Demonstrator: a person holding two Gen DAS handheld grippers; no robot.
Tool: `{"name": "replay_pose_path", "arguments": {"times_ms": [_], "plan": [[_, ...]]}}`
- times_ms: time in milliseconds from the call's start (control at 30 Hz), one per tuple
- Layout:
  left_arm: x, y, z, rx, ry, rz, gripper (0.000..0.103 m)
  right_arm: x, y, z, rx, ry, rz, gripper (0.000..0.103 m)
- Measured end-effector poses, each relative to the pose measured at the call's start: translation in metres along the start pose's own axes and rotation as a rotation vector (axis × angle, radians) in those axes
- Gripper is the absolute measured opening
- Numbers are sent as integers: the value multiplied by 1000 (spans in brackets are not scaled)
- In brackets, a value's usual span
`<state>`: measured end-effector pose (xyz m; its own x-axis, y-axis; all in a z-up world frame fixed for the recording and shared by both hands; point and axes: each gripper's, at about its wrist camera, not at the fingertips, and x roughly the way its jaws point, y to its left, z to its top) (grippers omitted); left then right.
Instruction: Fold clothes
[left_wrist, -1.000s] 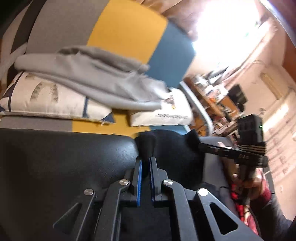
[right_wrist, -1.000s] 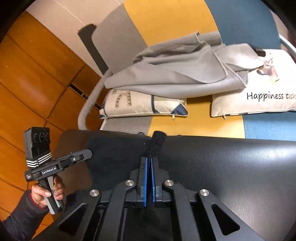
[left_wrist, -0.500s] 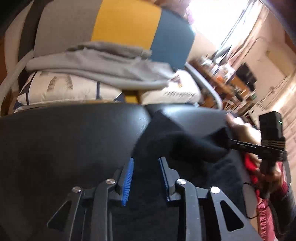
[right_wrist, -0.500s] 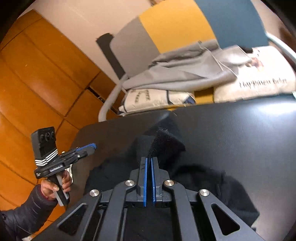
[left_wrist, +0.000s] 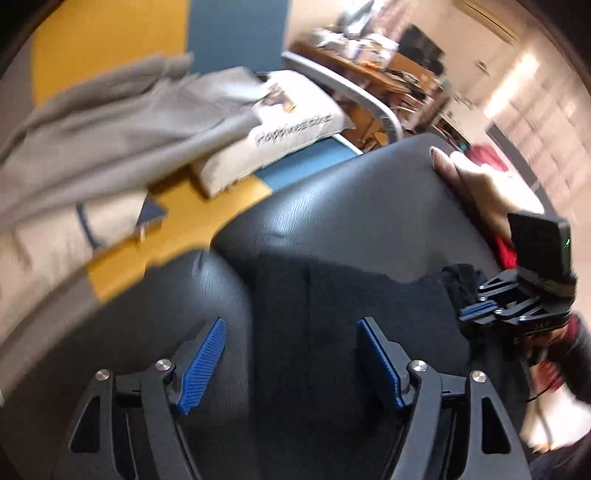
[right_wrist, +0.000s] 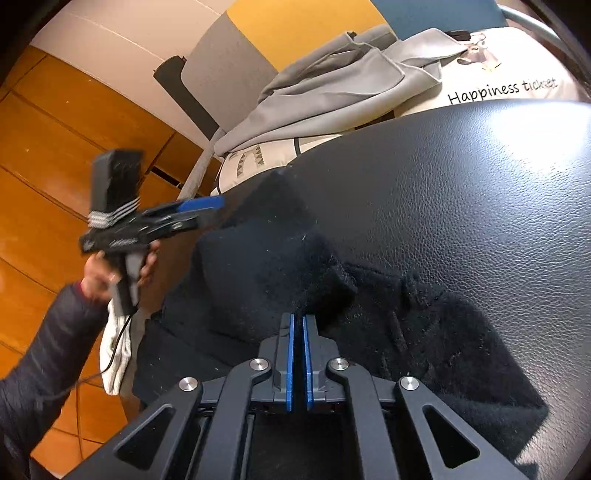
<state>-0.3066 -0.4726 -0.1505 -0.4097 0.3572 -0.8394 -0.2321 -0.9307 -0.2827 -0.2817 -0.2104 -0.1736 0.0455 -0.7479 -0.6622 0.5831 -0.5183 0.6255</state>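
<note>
Claw (left_wrist: 290, 363) opening above black garment (left_wrist: 351, 314).

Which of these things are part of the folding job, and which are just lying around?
In the job: black garment; right gripper, pinching it; left gripper, jaws opening, nothing clamped.

Lying about: grey garment; printed cushion; black leather surface underneath.

Left wrist view is smeared by motion blur: grey cloth (left_wrist: 110, 125) and desk clutter (left_wrist: 373, 55) upper right can't be made out.
</note>
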Motion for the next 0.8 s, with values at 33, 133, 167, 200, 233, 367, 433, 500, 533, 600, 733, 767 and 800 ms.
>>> {"name": "replay_pose_path", "arguments": {"times_ms": [33, 133, 167, 200, 233, 367, 433, 500, 533, 600, 733, 767, 800], "plan": [[4, -3, 3, 28, 1, -4, 74, 1, -1, 0, -2, -1, 4, 6], [13, -8, 9, 59, 25, -19, 48, 2, -4, -1, 1, 0, 15, 6], [16, -7, 10, 50, 43, -34, 32, 2, -4, -1, 3, 0, 15, 6], [17, -7, 9, 39, 52, -45, 27, 2, -4, 0, 5, 0, 15, 6], [14, -5, 9, 22, 42, -52, 7, 2, -5, 0, 7, 1, 14, 6], [-9, -6, -1, -65, -49, -28, 7, 2, -5, 2, 14, 0, 8, 6], [-32, -12, -12, -95, -124, -37, 7, 0, -2, 3, 12, -4, -7, 6], [-61, -25, -28, -109, -198, -54, 7, -2, 4, 5, 1, -12, -19, 6], [-74, -31, -35, -114, -232, -62, 7, -4, 8, 6, -8, -19, -23, 6], [-97, -47, -51, -111, -286, -72, 7, -13, 23, 8, -34, -40, -17, 6], [-141, -86, -96, -95, -381, -64, 7, -34, 57, 5, -108, -70, -13, 6], [-146, -92, -106, -99, -398, -69, 7, -38, 65, 2, -127, -72, -15, 6], [-152, -100, -120, -106, -414, -71, 7, -43, 73, -1, -147, -74, -19, 6]]}}
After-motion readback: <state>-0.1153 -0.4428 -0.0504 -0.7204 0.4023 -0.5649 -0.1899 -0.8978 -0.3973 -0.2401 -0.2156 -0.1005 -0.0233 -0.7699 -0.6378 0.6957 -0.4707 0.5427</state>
